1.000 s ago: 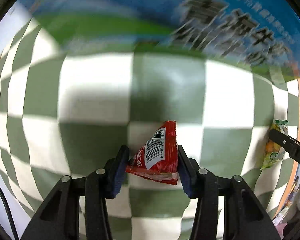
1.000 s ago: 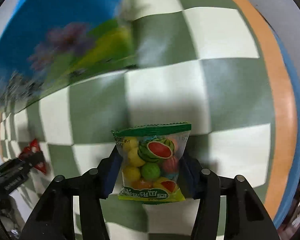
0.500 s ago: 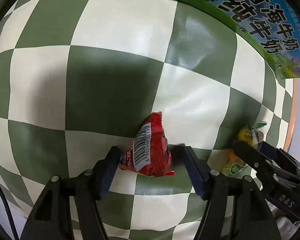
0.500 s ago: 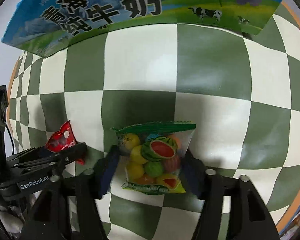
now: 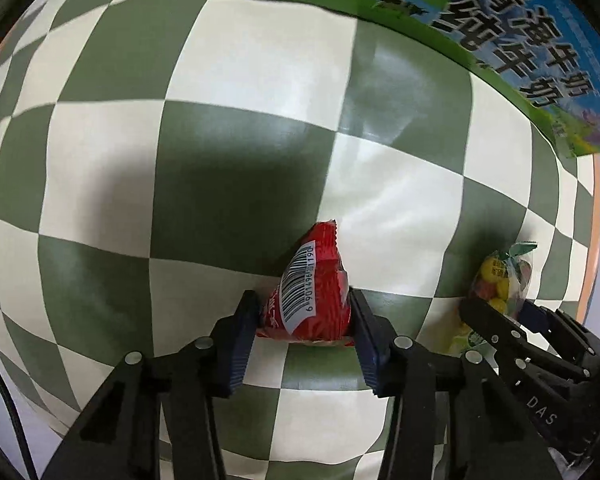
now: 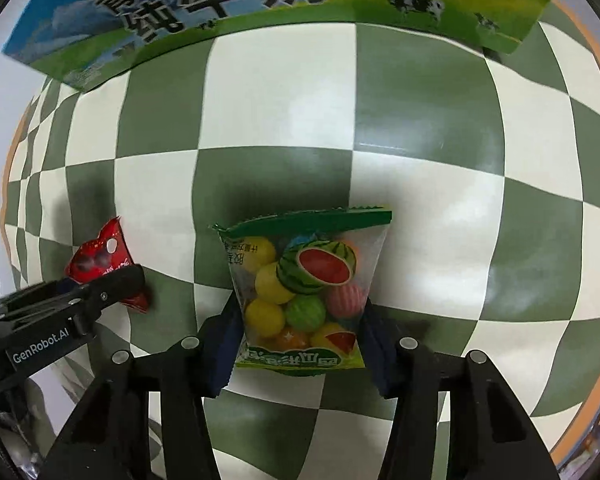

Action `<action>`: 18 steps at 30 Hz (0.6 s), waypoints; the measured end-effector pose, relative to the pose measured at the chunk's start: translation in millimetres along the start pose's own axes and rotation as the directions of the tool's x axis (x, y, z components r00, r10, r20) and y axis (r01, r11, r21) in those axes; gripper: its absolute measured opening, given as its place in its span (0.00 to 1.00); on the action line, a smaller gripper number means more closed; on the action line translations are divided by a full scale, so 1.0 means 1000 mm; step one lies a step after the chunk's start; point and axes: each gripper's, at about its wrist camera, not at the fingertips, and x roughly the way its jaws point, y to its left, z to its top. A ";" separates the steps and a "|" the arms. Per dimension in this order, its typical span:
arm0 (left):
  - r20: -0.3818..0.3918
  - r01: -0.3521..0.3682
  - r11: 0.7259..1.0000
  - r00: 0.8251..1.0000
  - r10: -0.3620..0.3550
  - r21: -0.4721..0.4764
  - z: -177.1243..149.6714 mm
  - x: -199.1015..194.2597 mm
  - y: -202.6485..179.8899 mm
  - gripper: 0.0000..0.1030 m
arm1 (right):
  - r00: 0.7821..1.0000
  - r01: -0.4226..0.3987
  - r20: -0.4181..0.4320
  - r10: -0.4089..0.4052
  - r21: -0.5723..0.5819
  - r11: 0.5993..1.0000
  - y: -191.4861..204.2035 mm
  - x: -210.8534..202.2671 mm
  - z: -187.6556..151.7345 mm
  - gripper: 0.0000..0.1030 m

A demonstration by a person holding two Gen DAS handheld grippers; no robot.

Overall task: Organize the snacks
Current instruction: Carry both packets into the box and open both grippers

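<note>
The left hand-held gripper (image 5: 304,316) has just closed its jaws and pinches a red snack packet (image 5: 310,300) over the green-and-white checked desk (image 5: 228,184). Beside it, the right hand-held gripper (image 6: 298,334) has likewise closed on a fruit-candy bag (image 6: 300,292); a blue milk carton (image 6: 228,4) stands behind
</note>
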 end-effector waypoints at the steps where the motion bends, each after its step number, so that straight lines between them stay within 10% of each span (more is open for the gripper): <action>1: 0.004 0.001 1.000 1.000 -0.001 0.007 -0.001 -0.002 -0.002 0.41 | 1.000 -0.011 0.005 0.011 0.006 1.000 0.000 -0.003 0.000 0.53; 10: 0.104 0.089 0.994 0.990 -0.095 0.059 0.012 -0.068 -0.025 0.41 | 0.984 -0.145 0.109 0.140 0.030 0.989 -0.013 -0.074 0.002 0.53; 18: 0.250 0.192 0.970 0.941 -0.226 0.151 0.070 -0.175 -0.062 0.41 | 0.932 -0.204 0.303 0.201 -0.022 0.979 -0.024 -0.195 0.061 0.53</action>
